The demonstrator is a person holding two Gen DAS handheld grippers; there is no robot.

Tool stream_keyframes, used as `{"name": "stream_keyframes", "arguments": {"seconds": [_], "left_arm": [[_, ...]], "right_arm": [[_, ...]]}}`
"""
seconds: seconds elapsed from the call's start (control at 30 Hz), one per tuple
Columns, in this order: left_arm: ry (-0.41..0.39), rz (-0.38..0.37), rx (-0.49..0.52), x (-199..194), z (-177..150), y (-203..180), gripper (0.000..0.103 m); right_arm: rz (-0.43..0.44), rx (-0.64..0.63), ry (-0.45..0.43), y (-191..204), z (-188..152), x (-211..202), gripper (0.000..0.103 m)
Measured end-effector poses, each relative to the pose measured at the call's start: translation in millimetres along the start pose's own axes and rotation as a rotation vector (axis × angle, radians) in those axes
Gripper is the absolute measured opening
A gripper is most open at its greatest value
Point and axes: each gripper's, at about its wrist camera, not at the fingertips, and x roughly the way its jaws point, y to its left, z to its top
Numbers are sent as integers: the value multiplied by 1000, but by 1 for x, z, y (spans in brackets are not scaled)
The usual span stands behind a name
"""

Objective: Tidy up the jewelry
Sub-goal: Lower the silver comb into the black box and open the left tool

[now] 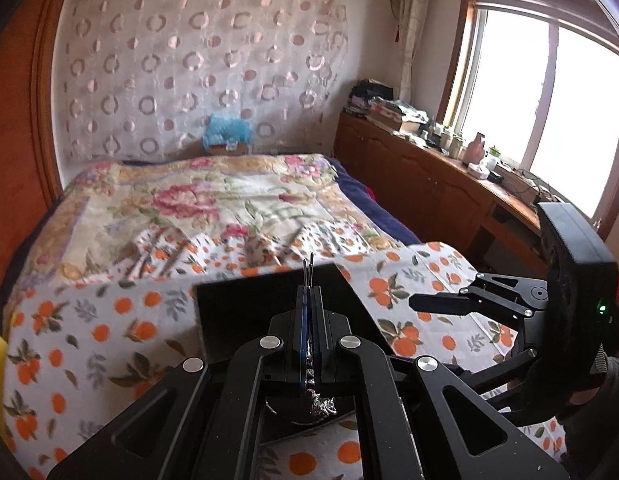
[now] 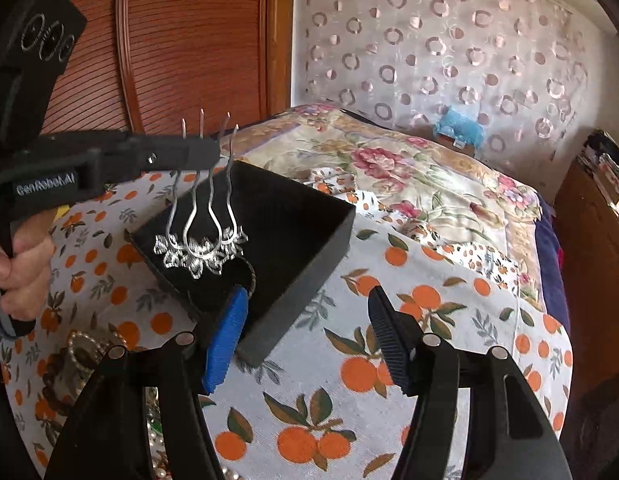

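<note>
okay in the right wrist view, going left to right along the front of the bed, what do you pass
Person's hand → pile of pearl and bead jewelry → silver hair comb held by the left gripper → black box → right gripper's black finger.

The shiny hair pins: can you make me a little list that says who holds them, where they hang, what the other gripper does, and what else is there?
held thing: silver hair pins with flower ends
held by: left gripper, shut on the prongs
pins hang: flower ends down, over the black box
right gripper: open, nothing between its fingers
box: open top, on the orange-print cloth
more jewelry: pearls and beads in a pile on the cloth beside the box
</note>
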Motion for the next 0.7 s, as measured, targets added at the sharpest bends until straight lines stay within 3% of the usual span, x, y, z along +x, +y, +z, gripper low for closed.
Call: {"name": "stream_keyframes", "arguments": {"seconds": [0.17,0.3,0.4,0.7], "left_arm": [[32,6,-27,7,-6,5,1],[44,41,-24,5,-7,10,20],[33,72,-16,-3,-6,14,28],[-17,134,-2,-41,-10,20,33]], "right_arm": [[2,4,-3,2,-6,-3,65],[-5,12,-7,3,-8,-6,65],[-10,15,-11,3,-10,-10,65],[-36,27,-37,12,-18,-36,65]]}}
